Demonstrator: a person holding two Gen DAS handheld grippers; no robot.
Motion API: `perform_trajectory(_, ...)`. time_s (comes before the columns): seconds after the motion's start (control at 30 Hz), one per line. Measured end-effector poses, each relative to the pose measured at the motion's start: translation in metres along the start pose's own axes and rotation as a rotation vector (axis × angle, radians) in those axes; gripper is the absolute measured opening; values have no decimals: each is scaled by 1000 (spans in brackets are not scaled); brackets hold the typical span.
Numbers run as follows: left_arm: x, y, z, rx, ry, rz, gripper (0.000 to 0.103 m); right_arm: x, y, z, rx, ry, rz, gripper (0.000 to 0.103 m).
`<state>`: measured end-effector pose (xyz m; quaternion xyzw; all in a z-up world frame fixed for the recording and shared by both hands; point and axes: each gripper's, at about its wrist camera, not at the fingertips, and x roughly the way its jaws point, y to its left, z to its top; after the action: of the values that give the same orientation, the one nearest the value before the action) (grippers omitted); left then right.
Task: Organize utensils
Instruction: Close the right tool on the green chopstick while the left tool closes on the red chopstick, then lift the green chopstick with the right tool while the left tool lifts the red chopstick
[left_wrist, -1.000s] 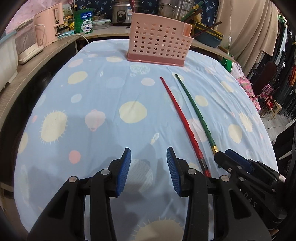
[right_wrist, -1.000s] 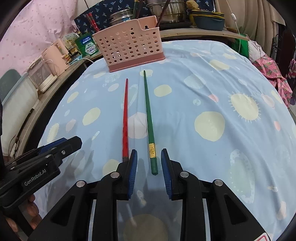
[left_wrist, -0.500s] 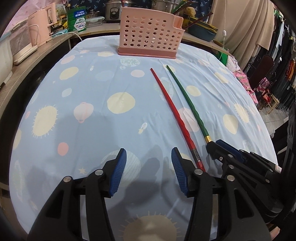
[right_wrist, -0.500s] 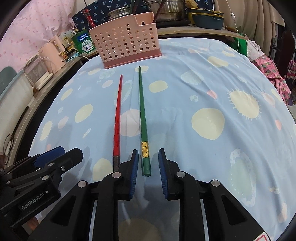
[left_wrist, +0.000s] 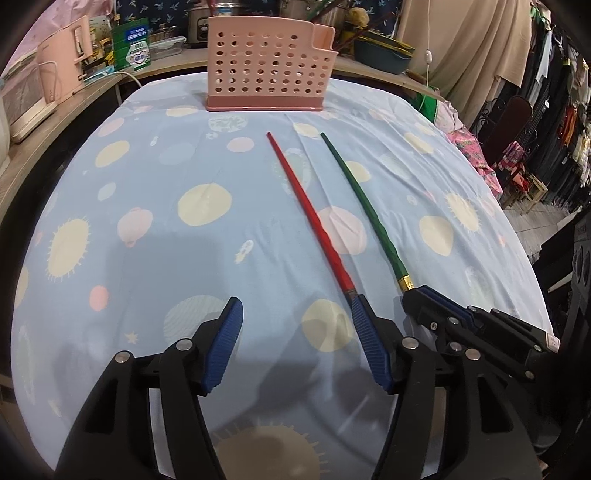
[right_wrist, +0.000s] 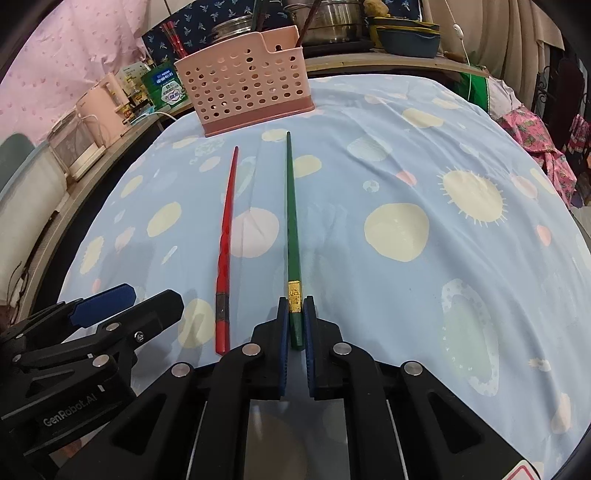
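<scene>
**Inspector:** As the views stand, the right tongs (right_wrist: 295, 321) are closed on the butt end of the green chopstick (right_wrist: 291, 221), pads pressing just behind its gold band; their jaws have just been closing, with the stick between them. It lies flat on the spotted cloth of the table (right_wrist: 461, 166).

**Clerk:** And the left tongs?

**Inspector:** The left tongs (left_wrist: 295, 332) are open and hold nothing; their jaws have just been opening. The red chopstick (left_wrist: 314, 221) is not between them. Its near end lies at the tip of their right-hand finger (left_wrist: 369, 347), so the stick sits slightly to the right of the gap.

**Clerk:** Its long axis?

**Inspector:** Both sticks run away from the tongs, butt ends near, tips far, roughly parallel, close together but apart. Each hand is nearer its own stick: left for red, right for green.

**Clerk:** Destination?

**Inspector:** The pink perforated holder (left_wrist: 269, 66) stands upright at the far end of the cloth, just beyond the tips. In my judgement the left tongs must shift slightly to the right to straddle the red stick before closing; the green one appears ready to lift.
</scene>
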<state>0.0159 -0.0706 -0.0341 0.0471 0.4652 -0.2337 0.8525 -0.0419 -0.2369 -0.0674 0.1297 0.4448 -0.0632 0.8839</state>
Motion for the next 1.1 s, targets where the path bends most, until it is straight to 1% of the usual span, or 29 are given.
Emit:
perform_trajectory(0.17,7,-8,4,3,9,-9,58,-7,-8,-4,24,-3,3,8)
perform_trajectory(0.27,13,-16,6,18,12,-2,58,-12,-12,-6,30,-8,-3,8)
perform_trajectory(0.4,24,-24,6,38,29,24,58,-17,-19,-8,41,-9,-5,8)
perform_trajectory(0.53,26,-28,3,65,18,53,58,-18,-21,-11,45,-7,-2,8)
perform_trajectory(0.57,25,-27,2,68,16,53,54,-18,-22,-11,46,-6,0,8)
perform_trajectory(0.6,24,-26,1,70,13,52,47,-18,-22,-11,46,-5,2,8)
perform_trajectory(0.63,23,-26,0,75,12,45,43,-18,-22,-11,45,-4,4,8)
perform_trajectory(0.7,20,-25,-2,84,11,33,29,-18,-21,-13,42,-1,10,8)
perform_trajectory(0.73,19,-25,-4,87,12,27,26,-18,-20,-13,41,0,12,8)
perform_trajectory(0.8,16,-23,-5,86,16,12,12,-19,-18,-15,36,1,18,8)
perform_trajectory(0.97,6,-16,-10,67,15,-9,9,-25,-11,-17,10,-7,24,8)
perform_trajectory(1.1,-10,-10,-10,55,-9,-15,9,-35,-6,-16,-2,-23,39,8)
